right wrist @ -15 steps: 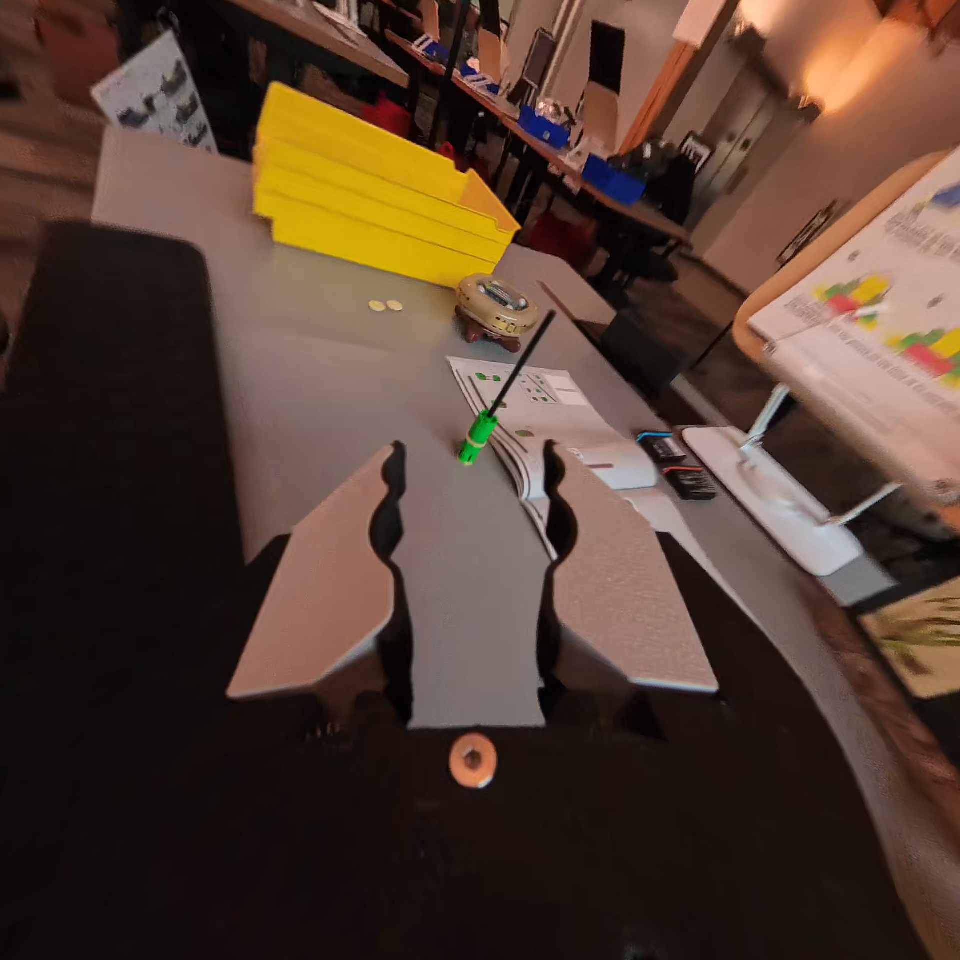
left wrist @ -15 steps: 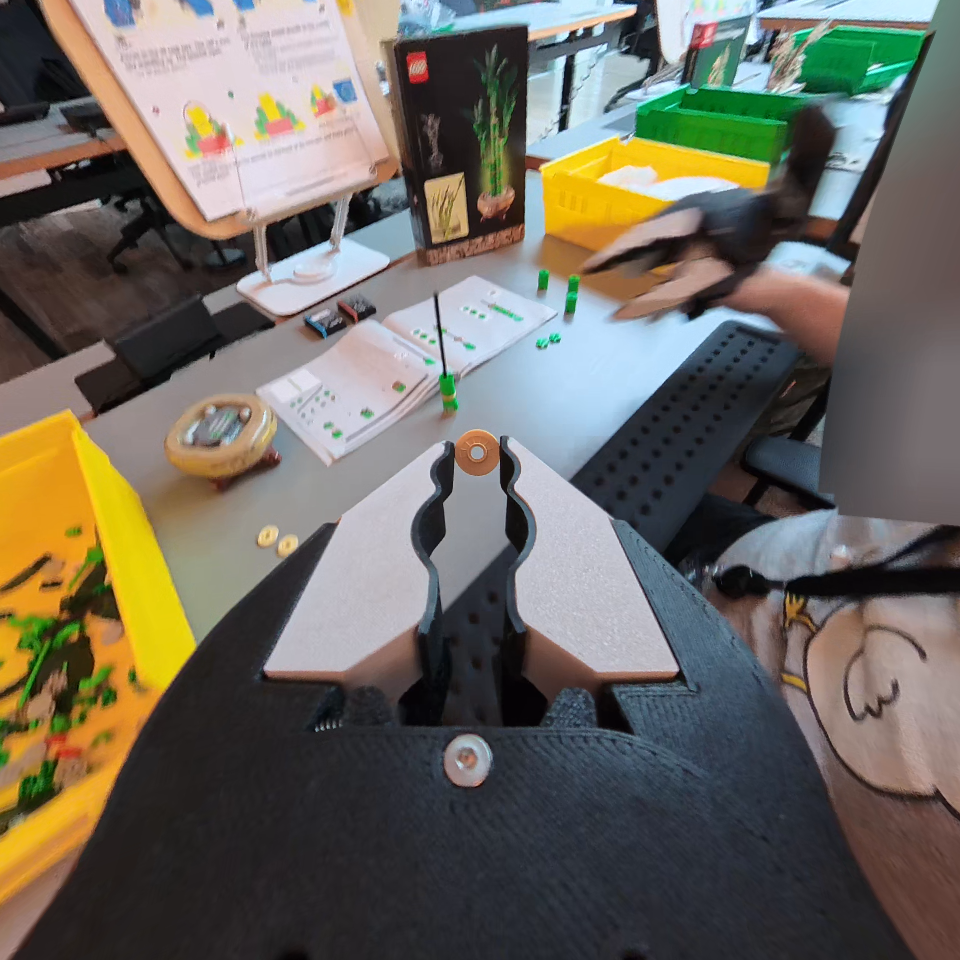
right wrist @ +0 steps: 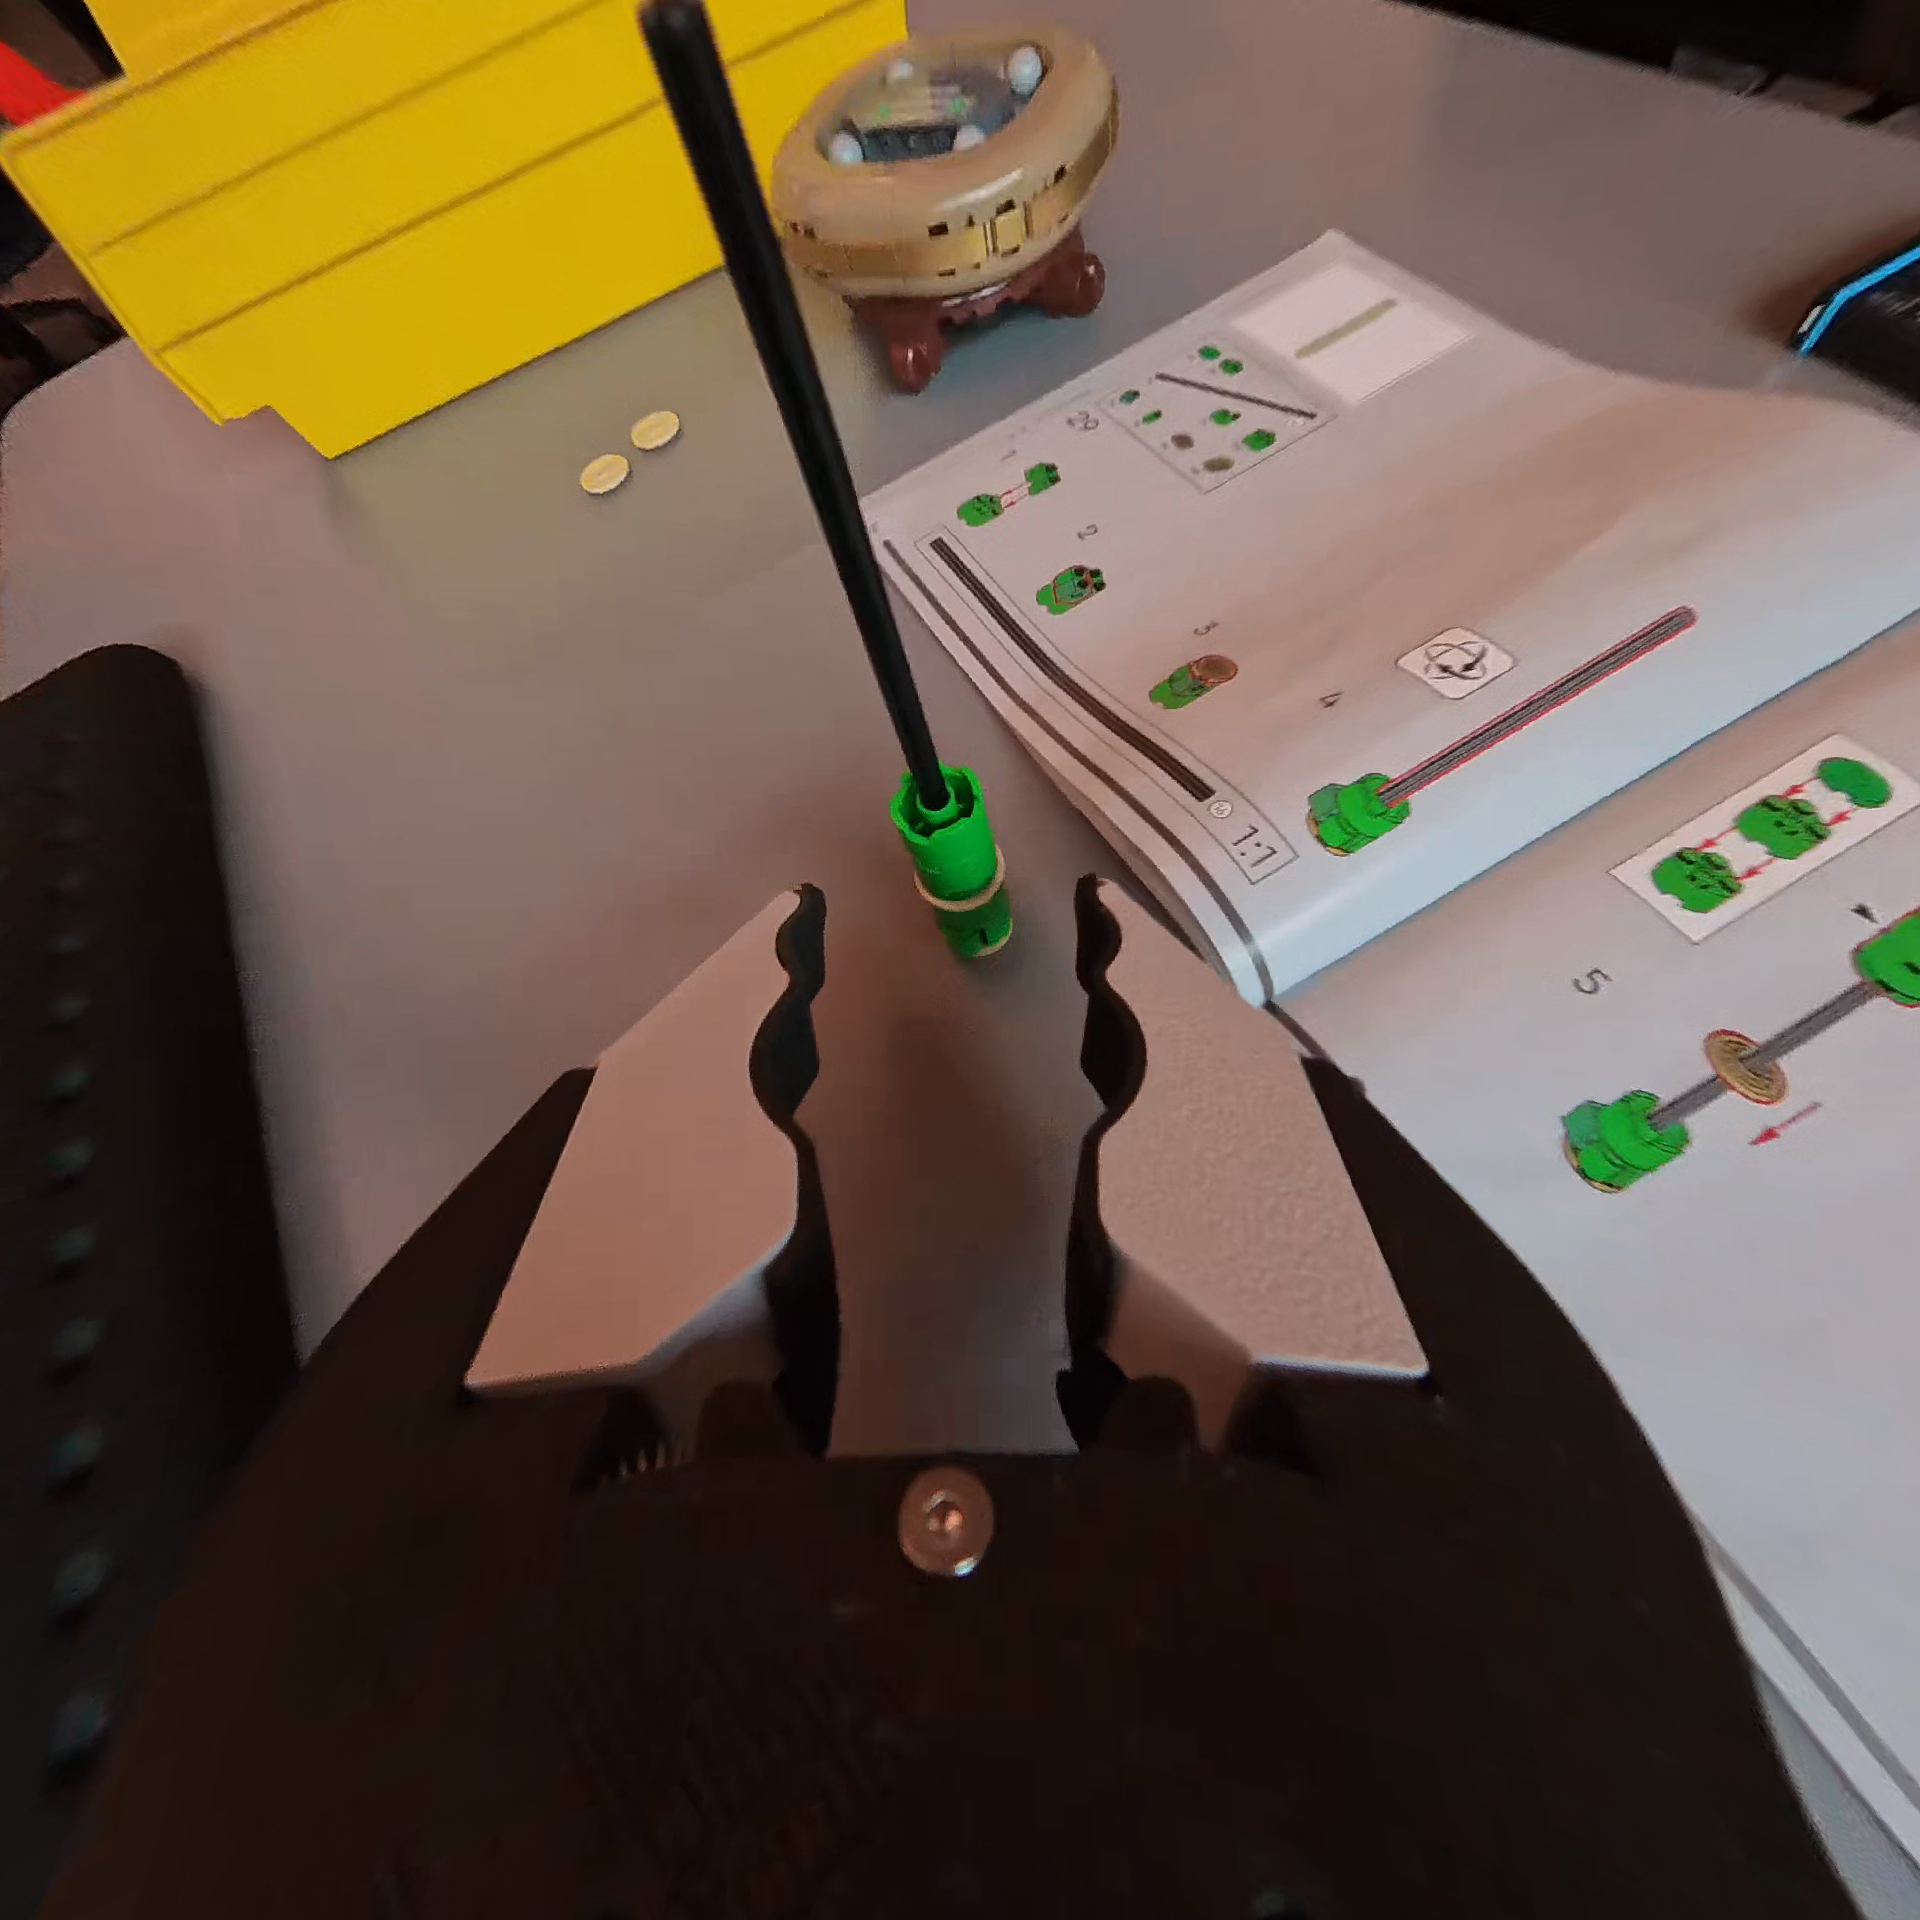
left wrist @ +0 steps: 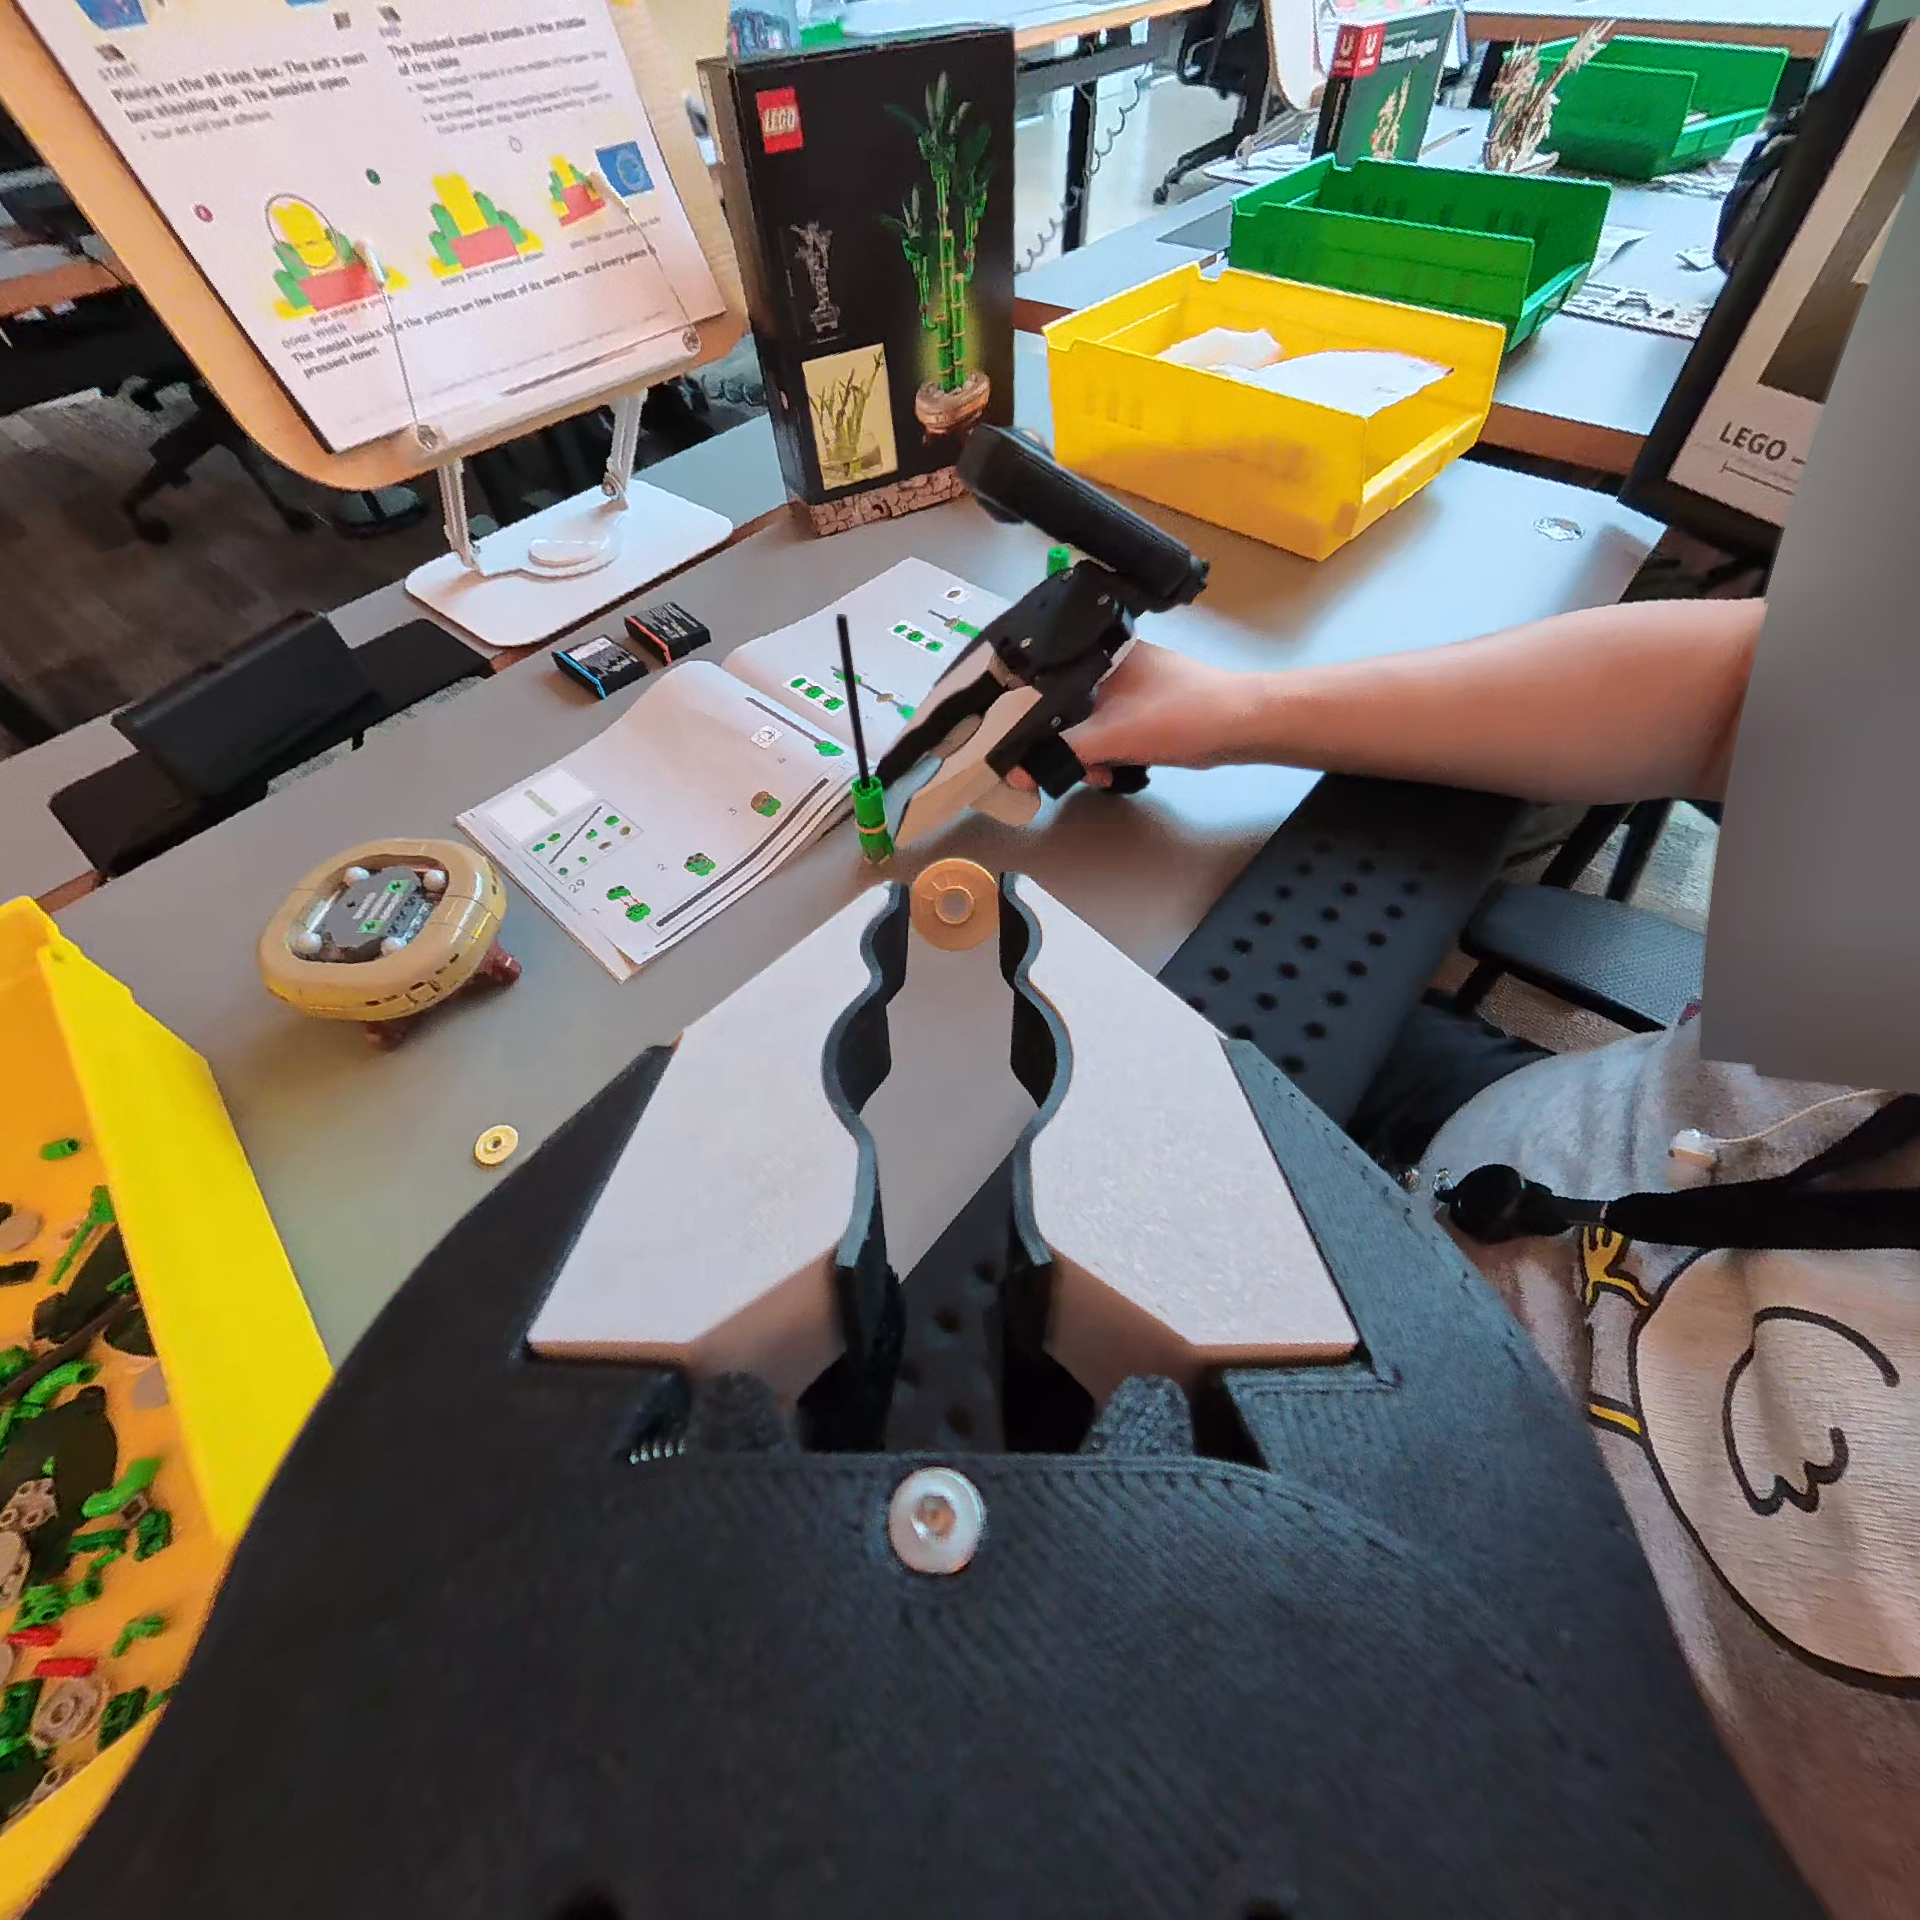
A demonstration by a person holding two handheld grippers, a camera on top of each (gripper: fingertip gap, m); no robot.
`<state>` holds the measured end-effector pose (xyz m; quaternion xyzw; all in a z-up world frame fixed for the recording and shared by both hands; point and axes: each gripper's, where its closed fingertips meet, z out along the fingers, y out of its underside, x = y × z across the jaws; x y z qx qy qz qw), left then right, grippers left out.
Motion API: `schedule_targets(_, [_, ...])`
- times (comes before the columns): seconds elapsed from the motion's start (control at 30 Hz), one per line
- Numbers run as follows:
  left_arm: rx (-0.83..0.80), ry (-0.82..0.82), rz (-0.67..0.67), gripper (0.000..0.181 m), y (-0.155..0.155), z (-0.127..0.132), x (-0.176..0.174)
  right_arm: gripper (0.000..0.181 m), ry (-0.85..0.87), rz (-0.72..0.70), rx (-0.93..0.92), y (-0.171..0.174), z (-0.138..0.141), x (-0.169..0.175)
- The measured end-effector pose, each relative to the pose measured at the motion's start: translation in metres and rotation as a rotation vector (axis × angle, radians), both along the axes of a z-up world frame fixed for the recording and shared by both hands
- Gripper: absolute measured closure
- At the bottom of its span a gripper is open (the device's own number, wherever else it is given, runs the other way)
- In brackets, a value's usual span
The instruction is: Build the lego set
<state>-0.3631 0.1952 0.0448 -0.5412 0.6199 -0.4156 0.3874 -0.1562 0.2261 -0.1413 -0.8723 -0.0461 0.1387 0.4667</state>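
Note:
A black rod stands upright in a green stalk piece on the grey table, next to the open booklet. It also shows in the left wrist view. My right gripper is open, with its fingertips on either side of the green piece, just short of it. In the left wrist view the right gripper sits beside the stalk. My left gripper is shut on a tan round disc, held just in front of the stalk.
A tan pot base and a loose tan disc lie to the left; two discs show by the yellow bin. The bin of parts, booklet, set box and a second yellow bin surround the work spot. Measured from the fingertips, the tan pot base is 25 cm or so from the right gripper and 30 cm from the left.
My right gripper has come in from the far right and now brackets the green stalk piece. My left gripper still holds the disc in about the same place.

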Motion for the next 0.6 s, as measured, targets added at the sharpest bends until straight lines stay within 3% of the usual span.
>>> schedule_targets(0.1, [-0.011, 0.019, -0.004, 0.166, 0.008, -0.006, 0.007, 0.138, -0.045, 0.018, -0.004, 0.006, -0.006, -0.003])
schedule_targets(0.17, [0.001, 0.032, -0.011, 0.166, 0.014, -0.01, 0.014, 0.165, -0.084, 0.052, 0.014, 0.007, -0.004, -0.006])
schedule_targets(0.23, [0.077, 0.03, -0.014, 0.166, 0.023, -0.009, 0.025, 0.165, -0.184, 0.065, 0.081, 0.007, 0.012, -0.005])
schedule_targets(0.33, [0.355, -0.029, -0.006, 0.166, 0.038, -0.001, 0.05, 0.166, -0.551, 0.029, 0.258, 0.0, 0.068, 0.004])
schedule_targets(0.43, [0.563, -0.141, -0.01, 0.166, 0.033, 0.006, 0.079, 0.165, -0.893, -0.054, 0.385, -0.014, 0.11, 0.012])
schedule_targets(0.6, [0.733, -0.176, -0.044, 0.166, 0.0, -0.013, 0.12, 0.165, -1.184, -0.099, 0.338, -0.028, 0.096, 0.026])
